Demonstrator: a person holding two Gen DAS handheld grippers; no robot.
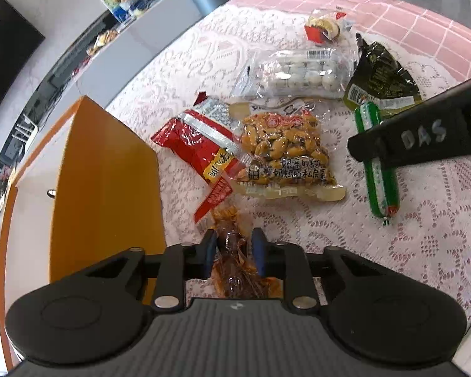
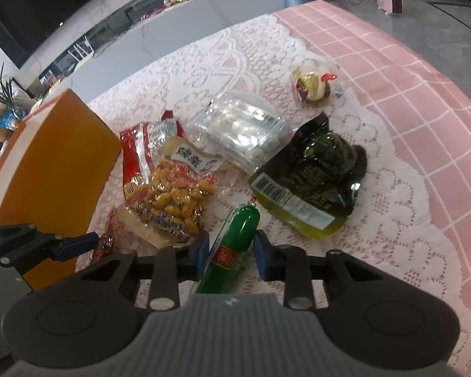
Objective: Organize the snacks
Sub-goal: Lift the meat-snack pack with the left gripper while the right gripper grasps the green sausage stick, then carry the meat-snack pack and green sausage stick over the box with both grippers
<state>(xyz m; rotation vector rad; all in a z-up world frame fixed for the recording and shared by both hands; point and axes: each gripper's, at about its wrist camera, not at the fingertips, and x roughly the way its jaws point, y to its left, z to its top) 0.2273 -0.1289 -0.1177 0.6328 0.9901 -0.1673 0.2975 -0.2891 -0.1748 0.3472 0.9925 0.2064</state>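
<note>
Two grippers: both of yours sit low in their own wrist views, over the lace tablecloth [image 1: 424, 235].
Left gripper [image 1: 234, 253]: your jaws are narrow, pads pressing the sides of a brown-orange snack packet [image 1: 232, 251] at lower centre.
Right gripper [image 2: 230, 253]: your jaws stand narrow on either side of the green sausage stick [image 2: 232, 245]; the left pad touches it, and you cannot tell whether the right pad does.
Sausage in left view: it lies right of centre, crossed by your right gripper's black finger.
Orange box [image 1: 110, 188]: it stands at the left of the frame, just beside the red packet [image 1: 197, 144].
Bean pouch [image 1: 285, 154]: clear, yellow contents, mid-frame, overlapping the red packet's edge.
White-ball pack [image 1: 298, 75]: upper centre, above the bean pouch.
Dark green pouch [image 1: 380, 75]: upper right, touching the sausage's far end.
Small round cake packet [image 1: 323, 26]: top of frame, apart from the rest.
</note>
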